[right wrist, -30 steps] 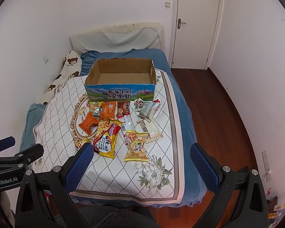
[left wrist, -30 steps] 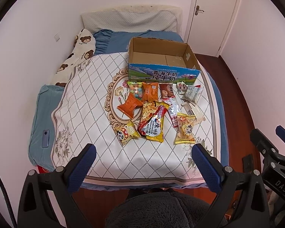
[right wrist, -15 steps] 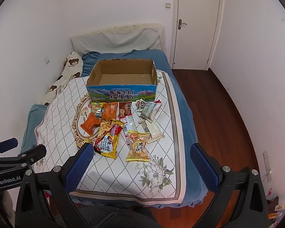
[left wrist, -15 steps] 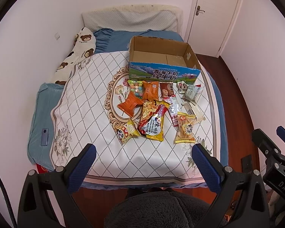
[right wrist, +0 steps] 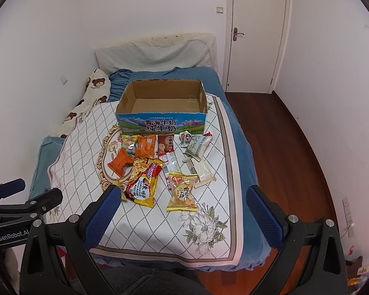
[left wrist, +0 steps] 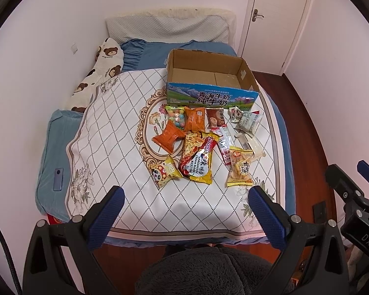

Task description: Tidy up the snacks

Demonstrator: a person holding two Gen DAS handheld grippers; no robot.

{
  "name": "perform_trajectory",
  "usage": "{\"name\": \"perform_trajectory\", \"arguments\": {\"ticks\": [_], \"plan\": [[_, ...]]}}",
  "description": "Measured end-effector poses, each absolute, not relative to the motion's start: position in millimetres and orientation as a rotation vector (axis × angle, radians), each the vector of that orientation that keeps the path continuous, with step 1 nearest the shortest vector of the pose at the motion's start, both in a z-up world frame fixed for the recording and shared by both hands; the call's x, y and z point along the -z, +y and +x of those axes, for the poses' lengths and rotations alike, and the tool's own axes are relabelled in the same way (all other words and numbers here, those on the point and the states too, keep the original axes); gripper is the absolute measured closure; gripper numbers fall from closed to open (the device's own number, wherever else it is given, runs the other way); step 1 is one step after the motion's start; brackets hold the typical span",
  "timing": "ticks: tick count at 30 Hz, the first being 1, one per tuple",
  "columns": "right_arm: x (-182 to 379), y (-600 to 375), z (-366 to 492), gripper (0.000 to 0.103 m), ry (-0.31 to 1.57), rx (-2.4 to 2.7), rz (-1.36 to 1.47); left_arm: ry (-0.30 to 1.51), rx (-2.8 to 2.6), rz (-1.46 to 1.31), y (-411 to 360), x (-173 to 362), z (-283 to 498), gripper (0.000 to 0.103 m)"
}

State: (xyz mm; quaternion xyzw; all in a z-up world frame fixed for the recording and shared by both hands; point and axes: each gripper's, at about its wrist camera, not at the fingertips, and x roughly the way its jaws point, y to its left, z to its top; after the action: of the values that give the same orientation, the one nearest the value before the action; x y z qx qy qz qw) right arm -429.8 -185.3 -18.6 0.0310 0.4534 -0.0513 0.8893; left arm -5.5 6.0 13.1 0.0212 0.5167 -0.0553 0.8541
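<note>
An empty cardboard box [left wrist: 210,73] [right wrist: 163,99] with a blue printed front stands on the bed. Several snack packets lie in front of it: a large noodle packet [left wrist: 198,157] [right wrist: 144,183], an orange packet [left wrist: 168,137] [right wrist: 120,163], a panda packet [left wrist: 164,172], and a yellow biscuit packet [left wrist: 239,170] [right wrist: 183,194]. My left gripper [left wrist: 185,198] hovers open over the bed's foot, short of the snacks. My right gripper [right wrist: 183,196] is open too, above the near edge of the pile. Neither holds anything.
A white quilted cover [left wrist: 110,127] spreads over the blue bed [right wrist: 236,135]. A bear-print pillow [left wrist: 103,73] lies by the left wall and a phone [left wrist: 58,175] sits on the left edge. Wooden floor [right wrist: 290,147] and a door [right wrist: 255,34] are to the right.
Both grippers have drifted slightly forward toward the bed; the snacks and box appear a little closer. Nothing was taken hold of or moved.
</note>
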Motion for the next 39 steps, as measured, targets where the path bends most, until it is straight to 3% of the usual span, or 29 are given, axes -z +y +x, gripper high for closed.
{"name": "perform_trajectory", "arguments": {"ticks": [25,33,39], "plan": [[25.9,-198.8,-419.5,0.0,0.937,0.126,0.114,1.063,0.085,0.036,7.7,2.2,18.1,0.0],[113.3,-217.7,-374.3,0.0,1.075,0.129,0.199,1.197,0.074,0.151,-6.6,93.4,76.3,0.0],[213.7,-229.2,-330.1,0.0,1.188,0.102,0.2,1.326,0.093,0.268,-21.8,172.2,129.4,0.0]]}}
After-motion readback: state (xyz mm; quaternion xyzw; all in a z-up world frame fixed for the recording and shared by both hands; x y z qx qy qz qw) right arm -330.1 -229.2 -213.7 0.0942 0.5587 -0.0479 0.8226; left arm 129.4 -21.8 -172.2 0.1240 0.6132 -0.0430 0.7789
